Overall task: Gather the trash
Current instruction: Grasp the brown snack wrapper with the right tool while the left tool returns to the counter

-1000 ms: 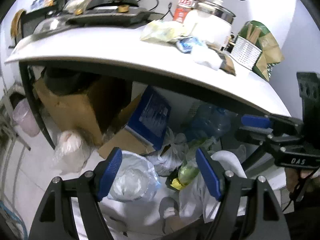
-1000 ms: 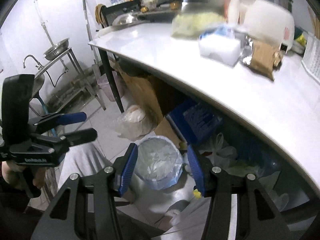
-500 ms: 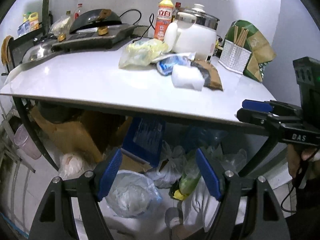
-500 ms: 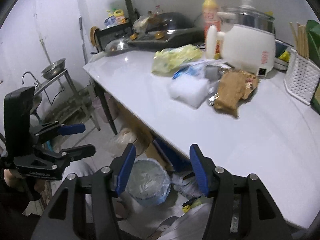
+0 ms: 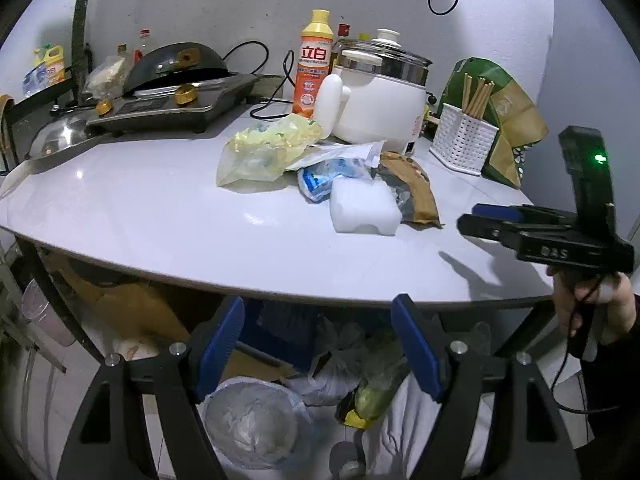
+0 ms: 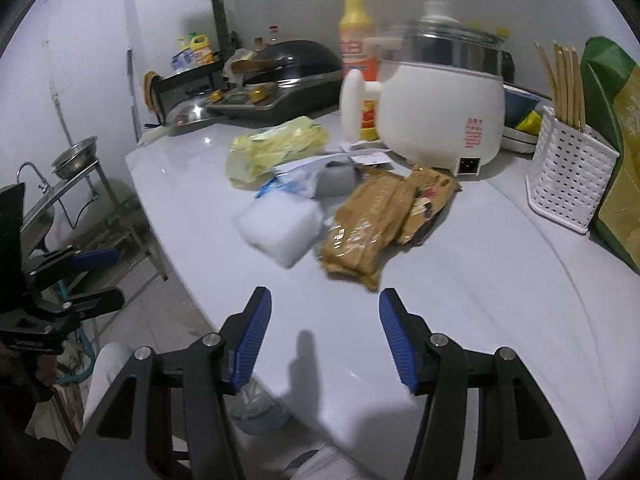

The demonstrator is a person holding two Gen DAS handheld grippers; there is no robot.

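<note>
Trash lies in a pile on the white table: a white foam block, a brown wrapper, a blue-and-white wrapper and a yellow plastic bag. The same pile shows in the right wrist view: foam block, brown wrapper, yellow bag. My left gripper is open and empty, at the table's front edge, short of the pile. My right gripper is open and empty above the table, short of the brown wrapper. A lined bin stands under the table.
A white rice cooker, an orange detergent bottle, a stove with a wok and a white chopstick basket stand behind the pile. Boxes and bags crowd the floor under the table. A sink stand is to the left.
Both grippers have risen from below the table's edge to tabletop height. The bin has dropped low in both views and the trash pile has come into the middle. Both stay open.
</note>
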